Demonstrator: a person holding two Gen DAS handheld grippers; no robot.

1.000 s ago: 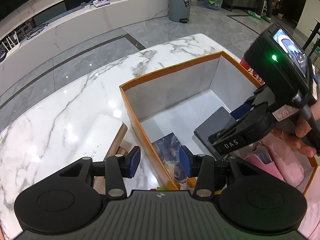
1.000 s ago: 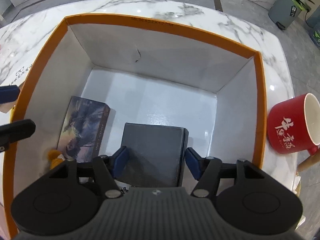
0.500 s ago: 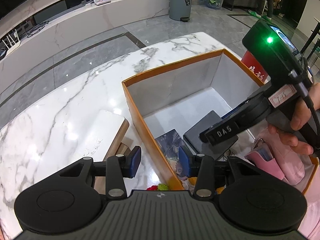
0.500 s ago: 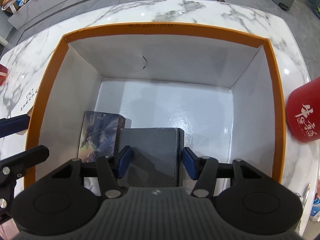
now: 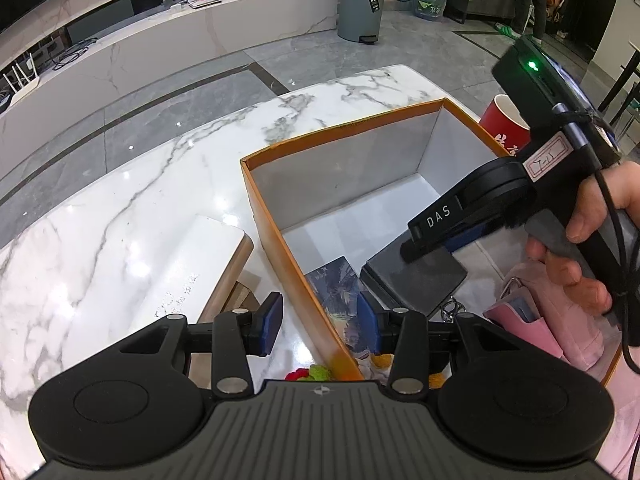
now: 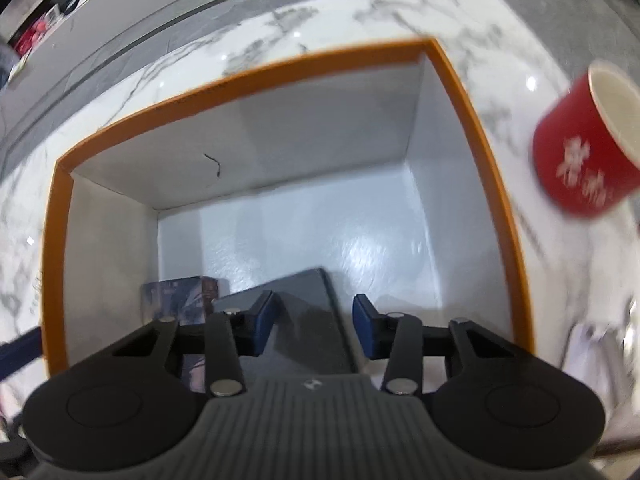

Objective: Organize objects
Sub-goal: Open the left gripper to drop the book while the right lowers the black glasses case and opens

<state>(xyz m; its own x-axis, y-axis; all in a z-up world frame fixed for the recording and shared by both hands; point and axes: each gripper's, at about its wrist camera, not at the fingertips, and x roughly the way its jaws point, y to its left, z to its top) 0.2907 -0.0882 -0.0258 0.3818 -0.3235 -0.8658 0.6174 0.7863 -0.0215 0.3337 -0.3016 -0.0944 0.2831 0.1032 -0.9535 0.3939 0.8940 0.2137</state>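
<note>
Your right gripper (image 6: 314,322) hangs inside the orange-rimmed box (image 6: 256,76), over the dark grey flat case (image 6: 308,320) on the box floor. Its jaws have just been closing and now stand at a middling gap; the case lies below and between them, but the blurred right wrist view does not show whether the pads touch it. In the left wrist view one finger (image 5: 430,220) of that gripper sits above the case (image 5: 416,280) and covers its far corner.

Your left gripper (image 5: 318,322) straddles the box's near wall (image 5: 296,276), jaws partly open, nothing pressed between them. The illustrated booklet (image 5: 340,292) lies just beside the case, its near end hidden by the gripper body. Something red and green (image 5: 308,373) peeks out below the wall, too cut off to identify. The red mug (image 6: 580,160) stands on the marble surface (image 5: 120,208) outside the box, smeared by blur.
</note>
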